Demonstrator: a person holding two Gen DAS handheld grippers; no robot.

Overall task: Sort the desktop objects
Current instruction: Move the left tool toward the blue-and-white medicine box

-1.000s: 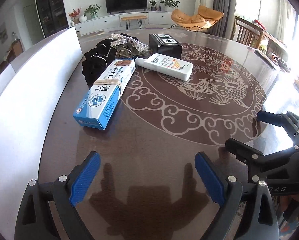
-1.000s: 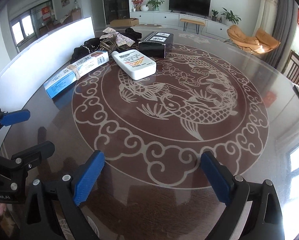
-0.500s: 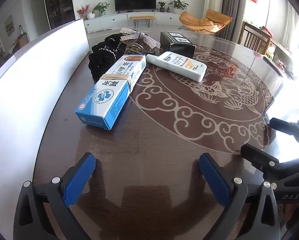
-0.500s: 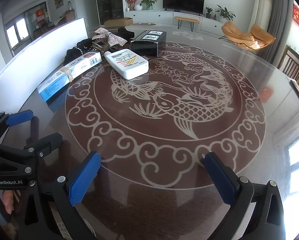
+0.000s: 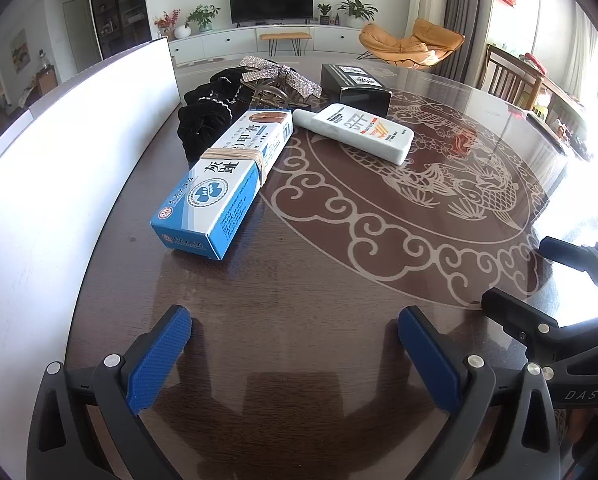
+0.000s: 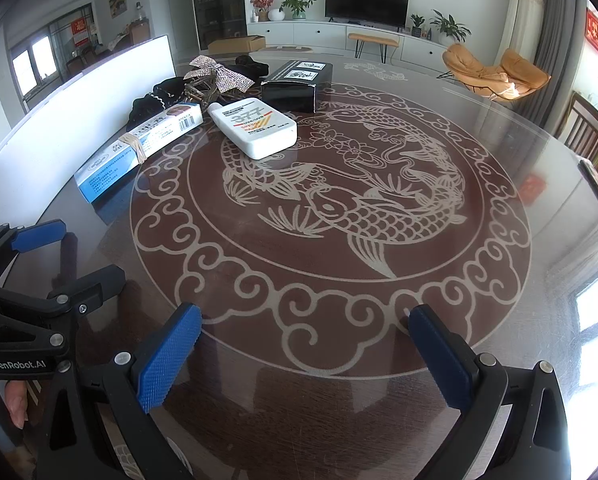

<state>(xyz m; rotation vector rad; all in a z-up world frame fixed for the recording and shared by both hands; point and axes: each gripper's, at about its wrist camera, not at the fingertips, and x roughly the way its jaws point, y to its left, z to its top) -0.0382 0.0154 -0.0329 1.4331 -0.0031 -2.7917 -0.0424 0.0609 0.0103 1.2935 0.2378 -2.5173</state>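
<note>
While both grippers gape wide, glossy table (image 5: 299, 280) bears rectangular blue box (image 5: 227, 180).

bg: tv (image 5: 271, 2) on white cabinet (image 5: 259, 40), orange chair (image 5: 411, 42), plants (image 6: 297, 2), white board (image 5: 79, 128) along table edge.

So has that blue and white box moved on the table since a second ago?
No. The blue and white box lies beside the black cloth, one corner touching the table's pale ring pattern as before; only the camera shifted.
</note>
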